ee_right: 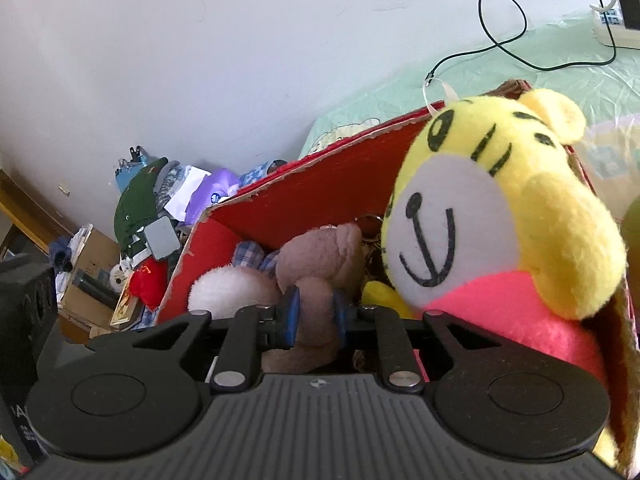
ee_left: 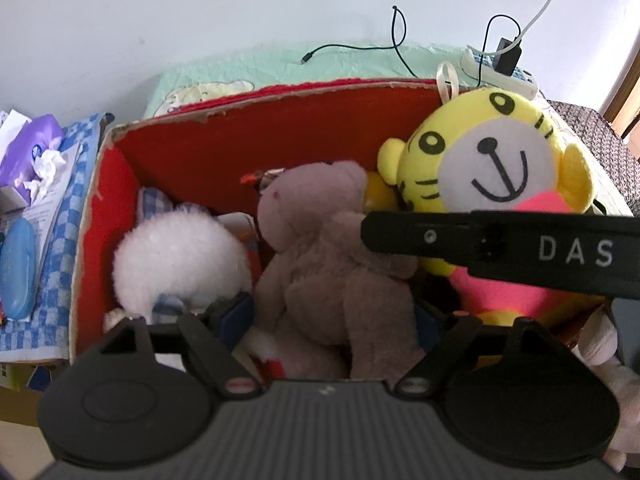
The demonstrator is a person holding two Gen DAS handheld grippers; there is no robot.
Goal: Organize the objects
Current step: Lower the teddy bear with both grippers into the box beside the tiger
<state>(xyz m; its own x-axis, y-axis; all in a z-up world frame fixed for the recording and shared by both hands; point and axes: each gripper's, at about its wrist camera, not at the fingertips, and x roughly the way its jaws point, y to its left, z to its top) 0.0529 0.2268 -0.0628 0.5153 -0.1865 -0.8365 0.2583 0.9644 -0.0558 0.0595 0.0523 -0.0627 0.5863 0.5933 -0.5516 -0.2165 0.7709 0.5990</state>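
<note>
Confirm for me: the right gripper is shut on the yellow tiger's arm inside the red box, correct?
Not quite. The right gripper is shut on a limb of the brown teddy bear, not the yellow tiger, which sits beside it. The right wrist view shows the blue pads pressing the brown plush. All of this is inside the red box.

Pale wall (ee_left: 200, 20) behind, mint green bedsheet (ee_right: 520, 64) with black cable (ee_right: 500, 40) looping across it, white power strip (ee_left: 500, 74) with black plug, purple tissue pack (ee_left: 28, 152) beside blue checked cloth (ee_left: 60, 240), dark green cap (ee_right: 136, 204) atop clutter.
</note>
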